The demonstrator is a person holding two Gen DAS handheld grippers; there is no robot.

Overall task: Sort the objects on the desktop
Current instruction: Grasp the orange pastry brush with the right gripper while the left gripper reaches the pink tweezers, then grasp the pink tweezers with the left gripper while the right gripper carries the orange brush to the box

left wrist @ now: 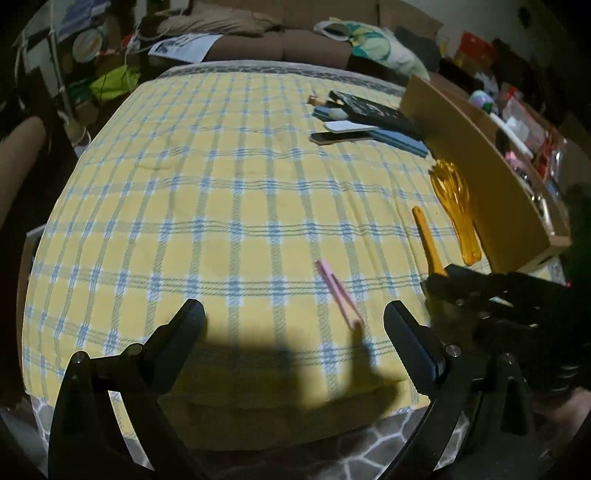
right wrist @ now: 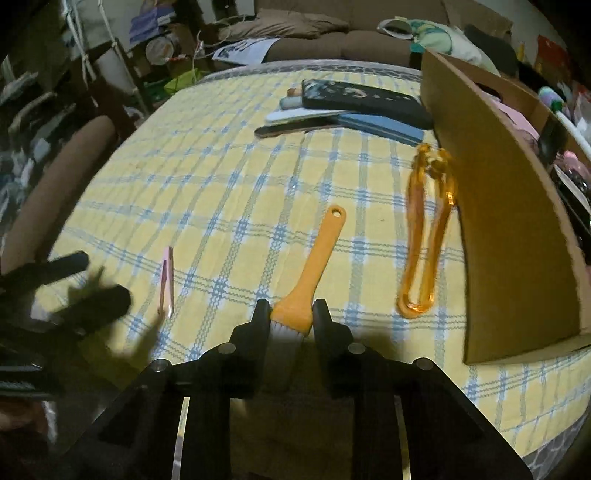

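A: Left wrist view first. What's the surface?

B: A worktop under a yellow cloth with blue-and-white checks; a grey patterned cover shows at its edges. Past the far edge stands a brown sofa, with clutter in the dim room on both sides.

A: And the things, from the left hand-held gripper?

B: A pink tweezers lies just ahead of it, nearer its right finger, not touching either. Ahead and to the right lie an orange-handled brush and clear orange tongs, the tongs close beside a cardboard box. Far ahead is a pile of nail files with a black case on it.

A: Its jaws?

B: Spread wide, nothing between them. The right hand-held gripper shows at the right edge, at the brush's near end.

A: Now the right wrist view.

B: Same checked worktop, sofa beyond, a brown chair arm on the left.

A: Where is the brush?

B: The brush runs straight ahead from the right hand-held gripper, handle pointing away, and its pale bristles sit between the fingers. The tongs lie ahead to the right beside the box, the tweezers to the left, the files and case far ahead.

A: The grip?

B: Jaws narrowed, both fingers pressing the brush's orange ferrule end. The left hand-held gripper is blurred at the left edge, fingers apart.
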